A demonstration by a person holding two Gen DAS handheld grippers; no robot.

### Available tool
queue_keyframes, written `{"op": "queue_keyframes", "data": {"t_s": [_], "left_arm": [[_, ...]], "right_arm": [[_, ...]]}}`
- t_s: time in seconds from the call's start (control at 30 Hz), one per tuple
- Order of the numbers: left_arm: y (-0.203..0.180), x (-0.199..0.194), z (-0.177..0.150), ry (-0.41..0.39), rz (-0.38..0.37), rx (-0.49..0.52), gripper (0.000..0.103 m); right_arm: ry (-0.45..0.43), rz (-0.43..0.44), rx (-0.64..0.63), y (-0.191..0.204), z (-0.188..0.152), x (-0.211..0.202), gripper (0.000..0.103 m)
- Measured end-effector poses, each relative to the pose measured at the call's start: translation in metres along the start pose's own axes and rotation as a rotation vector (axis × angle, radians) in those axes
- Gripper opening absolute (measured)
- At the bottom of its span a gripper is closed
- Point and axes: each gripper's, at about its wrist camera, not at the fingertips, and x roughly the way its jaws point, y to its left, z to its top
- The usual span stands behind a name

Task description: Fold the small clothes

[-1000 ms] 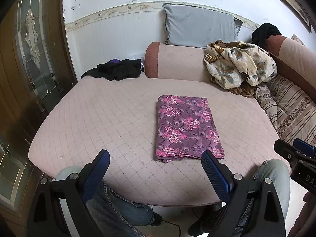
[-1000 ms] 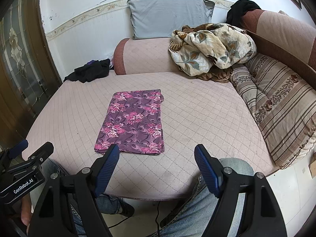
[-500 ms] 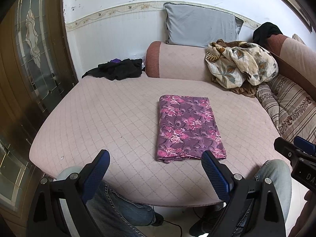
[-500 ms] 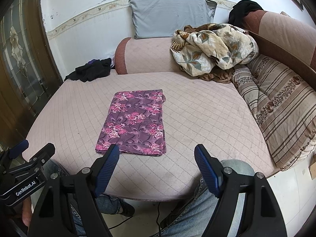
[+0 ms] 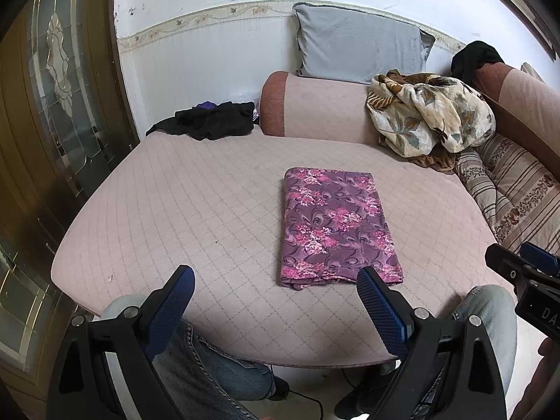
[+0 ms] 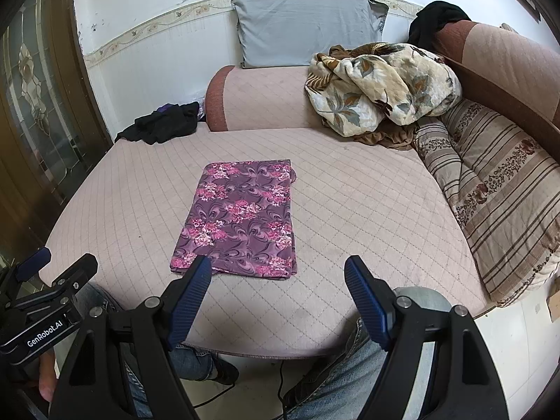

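A: What's the surface?
B: A pink quilted sofa seat (image 5: 196, 206) with a diamond stitch. The folded purple floral cloth (image 5: 334, 225) lies flat near its middle, toward the front edge.

A: And around it?
B: A grey pillow (image 5: 357, 49) against the white wall, a crumpled floral blanket (image 5: 430, 115) in the right corner, black clothes (image 5: 213, 120) at the back left, a striped cushion (image 6: 497, 189) on the right, a glazed wooden door (image 5: 59, 80) on the left.

A: The grippers?
B: The left gripper (image 5: 276, 295) and right gripper (image 6: 278, 287) are both spread wide, holding nothing, at the front edge, short of the cloth.
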Motion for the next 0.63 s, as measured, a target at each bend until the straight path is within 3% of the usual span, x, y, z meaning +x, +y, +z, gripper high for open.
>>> {"op": "queue_keyframes", "data": {"t_s": [0.43, 0.63], "left_arm": [[0.000, 0.010, 0.000, 0.015, 0.003, 0.004, 0.096], [0.000, 0.022, 0.002, 0.025, -0.040, 0.008, 0.096]], "right_arm": [[0.021, 0.013, -0.013, -0.008, 0.002, 0.015, 0.078], [0.036, 0.030, -0.007, -0.015, 0.004, 0.034, 0.078]]}}
